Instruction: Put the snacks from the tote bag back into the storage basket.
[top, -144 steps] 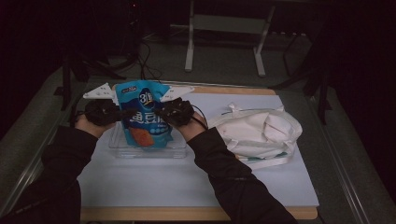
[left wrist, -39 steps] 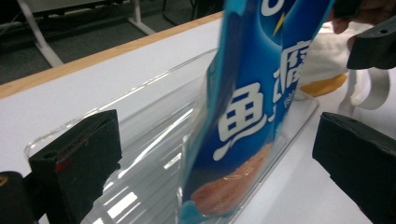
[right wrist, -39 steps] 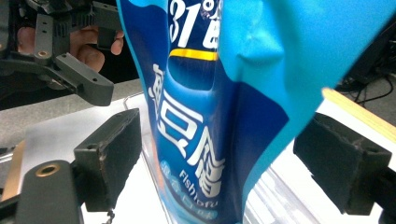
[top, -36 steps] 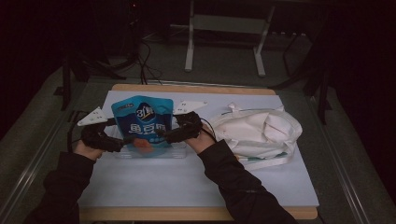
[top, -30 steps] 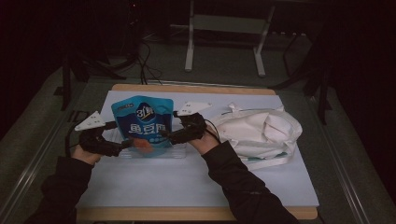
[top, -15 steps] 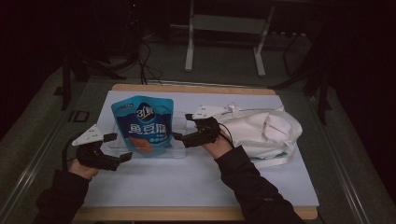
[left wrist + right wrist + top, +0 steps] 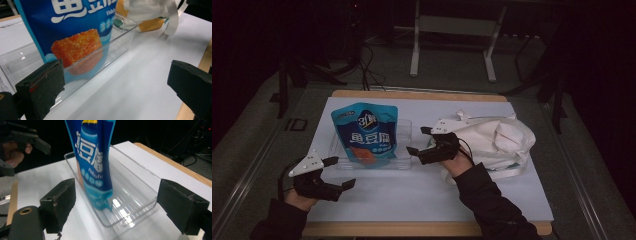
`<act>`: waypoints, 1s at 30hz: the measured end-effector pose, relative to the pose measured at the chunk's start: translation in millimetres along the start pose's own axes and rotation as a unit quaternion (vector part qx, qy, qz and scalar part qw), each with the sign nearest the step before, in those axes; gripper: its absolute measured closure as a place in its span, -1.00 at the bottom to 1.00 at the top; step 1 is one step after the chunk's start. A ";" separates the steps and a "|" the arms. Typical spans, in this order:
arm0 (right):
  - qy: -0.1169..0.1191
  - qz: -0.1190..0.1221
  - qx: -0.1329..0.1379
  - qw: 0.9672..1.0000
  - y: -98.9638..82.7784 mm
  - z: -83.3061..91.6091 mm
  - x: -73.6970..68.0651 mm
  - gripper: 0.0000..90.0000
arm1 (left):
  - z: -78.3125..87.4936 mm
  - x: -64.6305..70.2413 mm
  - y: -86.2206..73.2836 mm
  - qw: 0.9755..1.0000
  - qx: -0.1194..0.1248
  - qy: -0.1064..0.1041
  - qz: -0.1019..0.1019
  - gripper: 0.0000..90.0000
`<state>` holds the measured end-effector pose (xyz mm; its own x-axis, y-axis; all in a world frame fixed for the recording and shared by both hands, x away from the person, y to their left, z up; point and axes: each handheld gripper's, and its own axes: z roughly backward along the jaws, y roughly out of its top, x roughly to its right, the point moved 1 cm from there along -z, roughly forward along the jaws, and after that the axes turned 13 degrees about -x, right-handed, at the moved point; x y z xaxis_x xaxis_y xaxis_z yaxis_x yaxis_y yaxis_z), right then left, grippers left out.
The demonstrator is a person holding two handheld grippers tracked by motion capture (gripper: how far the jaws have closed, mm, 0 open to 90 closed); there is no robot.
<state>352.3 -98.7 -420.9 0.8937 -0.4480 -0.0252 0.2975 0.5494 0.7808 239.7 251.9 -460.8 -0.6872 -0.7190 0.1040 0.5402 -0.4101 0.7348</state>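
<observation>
Standing up in a clear plastic tray [image 7: 404, 145], the blue snack bag [image 7: 365, 132] has its top cut off in both gripper views. Through the tray's see-through wall, the bag's bottom edge looks blurry. On the left, the left gripper [image 7: 337, 173] is spread wide and holds nothing. It sits near the table's front edge, apart from the tray. In the middle, the tray lies on a white sheet [image 7: 412, 195] over a wooden table [image 7: 412, 93]. On the right, the right gripper [image 7: 419, 141] is also spread wide and empty, just beside the tray's end. Past it lies a soft white cloth bag [image 7: 499, 140], all crumpled. The room behind is very dark. Metal legs [image 7: 414, 45] and cables [image 7: 367, 65] are hard to make out there.
</observation>
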 end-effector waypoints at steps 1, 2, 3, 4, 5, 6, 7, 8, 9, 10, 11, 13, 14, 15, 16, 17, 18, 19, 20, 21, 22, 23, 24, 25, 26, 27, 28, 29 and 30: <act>-0.001 0.002 -0.002 1.000 -2.3 2.1 -0.2 -0.66 | -0.2 2.3 -0.2 1.000 -0.003 -0.004 0.003 -0.97; -0.001 0.000 -0.003 1.000 -4.7 4.2 -0.4 -0.66 | -0.7 4.7 -0.5 1.000 -0.005 -0.004 0.003 -0.97; -0.001 -0.002 -0.005 1.000 -7.2 6.4 0.0 -0.66 | -1.5 7.2 -0.9 1.000 -0.005 -0.009 0.003 -0.97; -0.002 -0.003 -0.003 1.000 -9.4 8.2 0.0 -0.66 | -2.0 9.3 -1.2 1.000 -0.010 -0.015 0.003 -0.96; -0.003 -0.004 -0.002 1.000 -11.7 10.2 0.3 -0.66 | -2.5 11.3 -1.7 1.000 -0.014 -0.014 0.004 -0.97; -0.004 -0.005 -0.003 1.000 -13.9 12.3 0.6 -0.66 | -2.3 13.1 -2.4 1.000 -0.014 -0.017 0.004 -0.97; -0.005 -0.005 -0.002 1.000 -16.1 14.4 1.1 -0.66 | -2.1 15.4 -3.0 1.000 -0.012 -0.022 0.005 -0.97; -0.005 -0.006 -0.001 1.000 -18.2 16.4 1.3 -0.66 | -2.0 17.8 -3.4 1.000 -0.010 -0.022 0.006 -0.97; -0.006 -0.007 -0.001 1.000 -20.5 18.5 1.7 -0.66 | -1.9 20.1 -3.3 1.000 -0.013 -0.023 0.001 -0.96; -0.006 -0.009 -0.001 1.000 -22.8 20.5 2.1 -0.66 | -1.7 23.3 -2.9 1.000 -0.011 -0.026 -0.004 -0.96; -0.004 -0.010 0.001 1.000 -25.1 22.3 2.4 -0.66 | -1.6 26.2 -1.9 1.000 -0.008 -0.027 -0.009 -0.96; -0.007 -0.011 -0.001 1.000 -29.9 26.7 2.4 -0.66 | -1.5 32.0 1.1 0.999 -0.005 -0.032 -0.018 -0.96; -0.008 -0.011 -0.001 1.000 -32.2 29.1 2.6 -0.66 | -1.9 34.8 3.0 0.999 -0.004 -0.036 -0.022 -0.96; -0.009 -0.013 0.001 1.000 -34.6 31.7 2.8 -0.66 | -2.6 37.2 5.1 0.999 -0.003 -0.039 -0.026 -0.96; -0.010 -0.014 0.002 1.000 -37.0 34.2 3.1 -0.66 | -3.6 39.5 7.3 0.999 0.000 -0.042 -0.029 -0.96; -0.013 -0.015 0.003 1.000 -39.5 36.8 3.7 -0.66 | -4.8 41.7 9.5 0.998 0.001 -0.046 -0.032 -0.96; -0.015 -0.018 0.004 1.000 -41.9 39.1 4.3 -0.66 | -6.2 43.7 11.7 0.998 0.000 -0.047 -0.037 -0.96; -0.016 -0.020 0.005 1.000 -44.3 41.4 5.4 -0.66 | -7.8 45.3 13.8 0.998 -0.001 -0.050 -0.041 -0.96; -0.018 -0.023 0.006 1.000 -46.6 43.6 6.5 -0.66 | -9.5 46.7 15.7 0.998 -0.003 -0.055 -0.044 -0.96; -0.020 -0.026 0.007 0.999 -48.9 46.0 7.6 -0.66 | -11.4 48.6 17.5 0.997 -0.002 -0.059 -0.045 -0.96; -0.022 -0.029 0.008 0.999 -51.0 48.3 8.7 -0.66 | -13.3 50.1 19.1 0.997 -0.003 -0.064 -0.047 -0.96; -0.023 -0.032 0.009 0.999 -53.0 50.5 9.9 -0.66 | -15.2 51.6 20.8 0.996 -0.003 -0.069 -0.050 -0.96; -0.026 -0.033 0.009 0.999 -55.0 52.9 11.1 -0.66 | -17.4 53.5 22.4 0.996 -0.004 -0.072 -0.053 -0.96; -0.026 -0.033 0.009 0.999 -55.0 52.9 11.1 -0.66 | -17.4 53.5 22.4 0.996 -0.004 -0.072 -0.053 -0.96; -0.029 -0.037 0.010 0.999 -59.1 57.6 12.7 -0.66 | -21.6 57.2 26.2 0.995 -0.004 -0.080 -0.061 -0.96; -0.031 -0.037 0.011 0.999 -61.2 59.9 13.3 -0.65 | -21.6 57.2 26.2 0.995 -0.004 -0.080 -0.061 -0.96; -0.031 -0.037 0.011 0.999 -61.2 59.9 13.3 -0.65 | -23.9 59.1 28.5 0.994 -0.006 -0.084 -0.063 -0.96; -0.034 -0.042 0.012 0.998 -65.7 64.7 14.5 -0.65 | -27.0 61.8 31.2 0.994 -0.006 -0.088 -0.068 -0.96; -0.034 -0.042 0.012 0.998 -65.7 64.7 14.5 -0.65 | -28.9 63.6 32.9 0.993 -0.008 -0.092 -0.070 -0.96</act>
<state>324.0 -186.9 -432.2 0.8407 -0.5393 -0.0484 0.3612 0.4919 0.7922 227.8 176.4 -449.4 -0.8326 -0.5398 0.1242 0.4403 -0.5089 0.7397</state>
